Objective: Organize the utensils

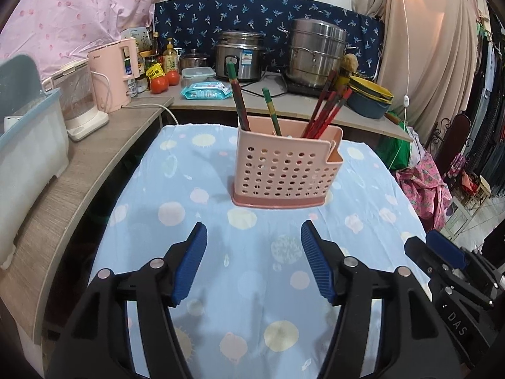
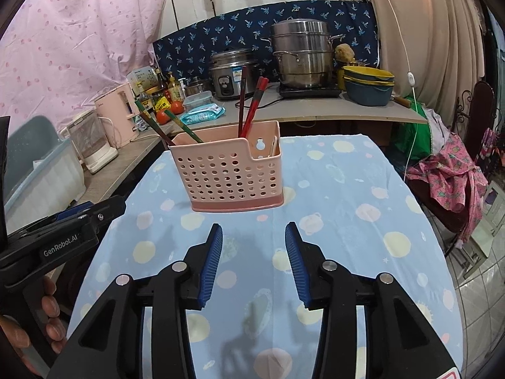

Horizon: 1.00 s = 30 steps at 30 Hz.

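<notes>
A pink perforated utensil holder (image 1: pixel 284 170) stands on the blue patterned tablecloth (image 1: pixel 189 208); it also shows in the right wrist view (image 2: pixel 230 173). Green-tipped chopsticks (image 1: pixel 238 94) lean in its left part and several red chopsticks (image 1: pixel 328 110) lean in its right part; in the right wrist view the green ones (image 2: pixel 157 123) lean left and the red ones (image 2: pixel 252 107) stand behind. My left gripper (image 1: pixel 254 262) is open and empty, short of the holder. My right gripper (image 2: pixel 254 265) is open and empty, also short of the holder, and shows at the left wrist view's right edge (image 1: pixel 442 252).
A wooden counter (image 1: pixel 79 158) runs along the left and back with a pink kettle (image 1: pixel 113 72), a glass kettle (image 1: pixel 79 101), a rice cooker (image 1: pixel 241 53), a steel steamer pot (image 1: pixel 315 50), stacked bowls (image 1: pixel 369 94), tomatoes and wipes. Clothes hang at right.
</notes>
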### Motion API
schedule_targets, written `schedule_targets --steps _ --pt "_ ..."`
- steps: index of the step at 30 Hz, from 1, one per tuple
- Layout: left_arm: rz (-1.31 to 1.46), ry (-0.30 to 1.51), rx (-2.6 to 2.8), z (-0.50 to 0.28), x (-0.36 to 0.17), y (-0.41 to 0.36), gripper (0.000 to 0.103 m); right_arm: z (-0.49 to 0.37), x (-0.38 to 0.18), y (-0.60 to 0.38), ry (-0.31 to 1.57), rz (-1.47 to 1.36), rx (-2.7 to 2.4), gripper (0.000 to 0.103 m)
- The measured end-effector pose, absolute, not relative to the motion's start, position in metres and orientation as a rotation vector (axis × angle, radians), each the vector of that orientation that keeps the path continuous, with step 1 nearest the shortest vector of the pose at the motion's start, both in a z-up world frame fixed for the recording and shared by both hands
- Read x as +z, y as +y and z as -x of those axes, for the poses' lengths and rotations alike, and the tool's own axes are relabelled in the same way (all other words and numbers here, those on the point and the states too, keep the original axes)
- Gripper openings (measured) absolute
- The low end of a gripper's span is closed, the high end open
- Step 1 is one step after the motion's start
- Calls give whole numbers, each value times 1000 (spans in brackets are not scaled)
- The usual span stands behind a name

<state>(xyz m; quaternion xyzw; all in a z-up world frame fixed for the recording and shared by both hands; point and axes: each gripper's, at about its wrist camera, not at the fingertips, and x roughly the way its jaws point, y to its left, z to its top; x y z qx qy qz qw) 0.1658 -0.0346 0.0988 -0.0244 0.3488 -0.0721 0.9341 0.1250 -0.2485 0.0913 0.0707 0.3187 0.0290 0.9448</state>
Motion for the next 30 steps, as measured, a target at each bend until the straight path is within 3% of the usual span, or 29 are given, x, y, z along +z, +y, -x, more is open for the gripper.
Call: schedule_targets --steps 7,18,30 --pt "25 723 -120 -161 92 -37 71 -119 90 -246 643 -120 43 57" --pt "6 739 -82 -160 83 -36 85 -118 81 -247 673 -139 46 61" --pt "-11 747 -28 -159 76 -32 93 -115 74 -247 674 -144 48 83"
